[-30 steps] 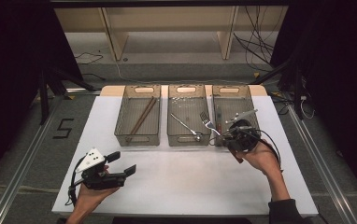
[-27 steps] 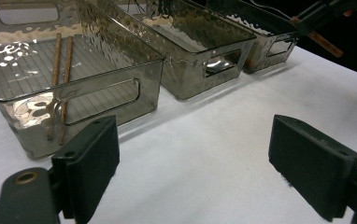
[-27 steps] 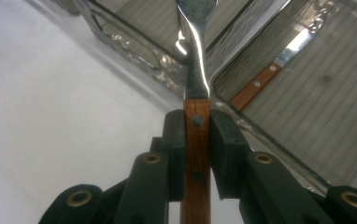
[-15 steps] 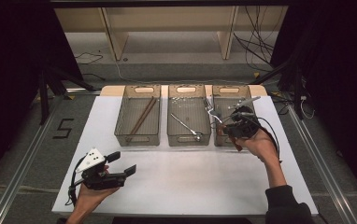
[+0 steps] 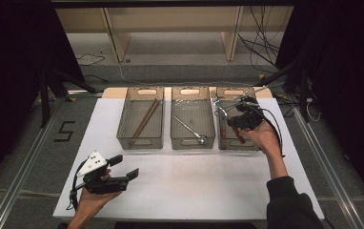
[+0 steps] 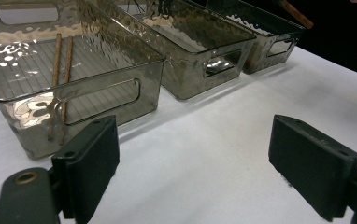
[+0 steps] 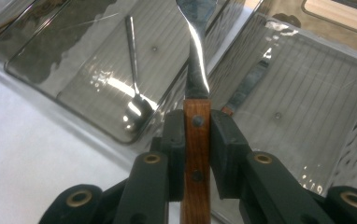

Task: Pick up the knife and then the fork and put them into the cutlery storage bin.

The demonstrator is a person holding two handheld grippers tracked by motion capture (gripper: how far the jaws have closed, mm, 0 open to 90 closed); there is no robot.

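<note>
Right gripper (image 7: pixel 196 135) clamping wooden-handled utensil (image 7: pixel 196 93), knife (image 7: pixel 249 86) in bin beneath

Place: you work in a lab-style recording booth.
Walls: black curtains (image 5: pixel 8 71) close you in.
Floor: loose cables (image 5: pixel 261 43), metal rails (image 5: pixel 23 167), a taped "5" (image 5: pixel 65 131).
Worktop (image 5: pixel 194 181): white sheet, three identical trays (image 5: pixel 192 143).

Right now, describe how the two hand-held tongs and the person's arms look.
Both tongs are black. The left tongs carry a pale grey three-cornered plate with dark dots on top and trail a black cable. Their flat rectangular pads sit on arms with brass-coloured rivets. The right tongs trail looping black cables, and that arm wears a dark sleeve.
</note>
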